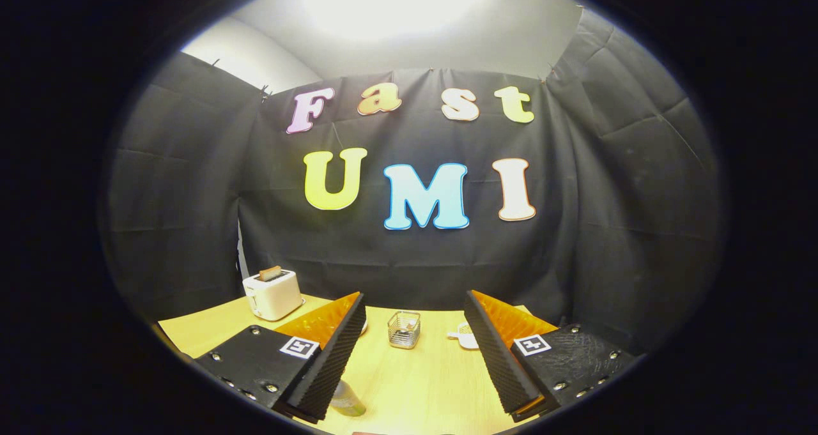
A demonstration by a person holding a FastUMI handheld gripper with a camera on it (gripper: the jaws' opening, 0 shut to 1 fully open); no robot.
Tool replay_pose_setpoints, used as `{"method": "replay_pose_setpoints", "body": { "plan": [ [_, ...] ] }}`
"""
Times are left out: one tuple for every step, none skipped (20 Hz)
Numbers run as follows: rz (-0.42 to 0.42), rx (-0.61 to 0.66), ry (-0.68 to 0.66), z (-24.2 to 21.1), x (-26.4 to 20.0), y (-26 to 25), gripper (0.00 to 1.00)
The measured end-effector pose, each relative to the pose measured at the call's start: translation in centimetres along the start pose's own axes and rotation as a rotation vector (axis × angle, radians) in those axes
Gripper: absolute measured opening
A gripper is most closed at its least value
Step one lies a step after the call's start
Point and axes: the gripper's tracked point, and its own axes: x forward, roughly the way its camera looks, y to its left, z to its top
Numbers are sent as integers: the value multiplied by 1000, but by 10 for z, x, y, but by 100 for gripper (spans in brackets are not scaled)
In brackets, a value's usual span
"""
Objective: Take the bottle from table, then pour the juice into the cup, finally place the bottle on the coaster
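Toaster (pixel 273 293), one, with a slice in its slot, stands at the table's (pixel 415 384) far left. Bottle (pixel 347 399), one, peeks out just beside the left finger's inner face, low and near; probably light, smooth plastic, slippery, best taken round the body. Gripper (pixel 415 352) fingers are spread wide, holding nothing. Beyond them sits one wire mesh basket (pixel 404 329), then one small white cup (pixel 466 336), partly hidden by the right finger. I cannot make out a coaster for certain.
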Motion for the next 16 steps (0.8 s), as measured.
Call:
{"method": "replay_pose_setpoints", "body": {
  "plan": [
    [7, 5, -5, -4, 0, 5, 96],
    [11, 10, -11, -11, 0, 10, 96],
    [16, 13, -14, -18, 0, 16, 96],
    [21, 10, -14, -26, 0, 22, 95],
    [26, 9, -15, -35, 0, 28, 95],
    [35, 8, -16, -42, 0, 36, 96],
    [46, 8, -20, -50, 0, 45, 96],
    [55, 6, -29, -58, 0, 53, 96],
    [61, 0, -35, -64, 2, 60, 96],
    [65, -9, -28, -76, 4, 66, 96],
    [69, -14, -17, -88, 4, 73, 96],
    [75, -14, -8, -96, 6, 79, 96],
    [77, -12, 5, -105, 8, 83, 96],
    [74, -6, 9, -111, 10, 86, 96],
    [70, 1, 12, -117, 13, 89, 96],
    [63, 8, 19, -123, 17, 91, 96]
  ]
}}
